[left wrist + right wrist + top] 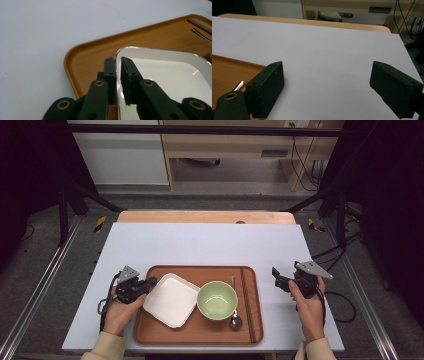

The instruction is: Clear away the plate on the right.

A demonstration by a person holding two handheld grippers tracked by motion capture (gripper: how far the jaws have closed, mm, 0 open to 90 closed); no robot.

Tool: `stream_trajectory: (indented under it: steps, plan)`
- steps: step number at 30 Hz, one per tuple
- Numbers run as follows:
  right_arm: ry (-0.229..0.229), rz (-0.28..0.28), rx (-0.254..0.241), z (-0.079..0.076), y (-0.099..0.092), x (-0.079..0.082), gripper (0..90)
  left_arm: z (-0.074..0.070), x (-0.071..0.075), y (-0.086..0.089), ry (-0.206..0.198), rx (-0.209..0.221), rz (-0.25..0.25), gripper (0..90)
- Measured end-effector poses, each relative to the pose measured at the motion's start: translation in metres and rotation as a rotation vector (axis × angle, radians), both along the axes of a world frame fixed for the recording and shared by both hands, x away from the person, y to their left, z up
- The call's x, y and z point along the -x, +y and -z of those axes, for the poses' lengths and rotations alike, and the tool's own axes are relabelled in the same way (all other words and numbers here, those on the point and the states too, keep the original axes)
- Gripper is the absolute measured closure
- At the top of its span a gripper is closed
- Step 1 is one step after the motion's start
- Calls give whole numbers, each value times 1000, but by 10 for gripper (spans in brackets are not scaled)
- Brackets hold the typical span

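I see the left hand-held gripper (150, 283) at the near-left rim of the white square plate (171, 300). In the left gripper view its jaws straddle the plate (172, 82) rim, one outside, one inside, set narrow. There's a thin gap beside the rim, so I can't tell whether the pads actually press it.

The plate sits on the left part of the brown tray (200, 332), tilted corner-on, just beside the green bowl (216, 300). A spoon (235, 320) lies right of the bowl, and chopsticks (247, 305) lie along the tray's right side. The tray is on the desk (200, 242), near the front edge.

The right hand-held gripper (274, 276) is off the tray to its right, jaws wide, nothing between them, and it hovers over bare desk (332, 57).
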State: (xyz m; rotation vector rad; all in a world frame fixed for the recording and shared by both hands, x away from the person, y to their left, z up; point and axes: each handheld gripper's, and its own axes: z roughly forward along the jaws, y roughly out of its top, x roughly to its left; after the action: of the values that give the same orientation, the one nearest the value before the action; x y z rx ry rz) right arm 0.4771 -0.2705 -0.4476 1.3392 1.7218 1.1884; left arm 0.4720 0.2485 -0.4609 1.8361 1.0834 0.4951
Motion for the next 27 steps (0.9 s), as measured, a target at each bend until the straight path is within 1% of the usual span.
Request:
stream_trajectory:
  steps: [3,4,7,9,11,14,18,20,22,24,25,27]
  plan:
    - [0,-1,1,0,0,0,127,-7,2,1,-54,5,1,739]
    - [-1,-1,3,0,0,0,126,-9,3,1,-69,-1,1,706]
    - [-3,-2,4,0,0,0,122,-14,4,1,-119,5,-3,569]
    - [-4,-4,-3,0,0,0,113,-18,4,1,-143,8,9,473]
    - [2,-5,-13,0,0,0,99,-20,4,0,-169,22,35,368]
    - [-2,-7,-21,-2,1,1,93,-25,6,0,-211,42,68,250]
    - [-41,-25,-25,-5,3,2,92,-34,10,-1,-256,60,121,178]
    - [-59,-32,-43,-8,5,3,93,-38,12,-1,-282,65,146,157]
    - [-88,-47,-49,-11,6,4,94,-42,14,-1,-300,65,170,134]
    - [-97,-58,-66,-14,8,6,93,-44,15,0,-315,65,198,104]
    - [-103,-63,-70,-15,9,6,93,-45,16,0,-327,59,204,87]
    - [-108,-75,-76,-17,11,8,88,-47,17,2,-339,54,215,74]
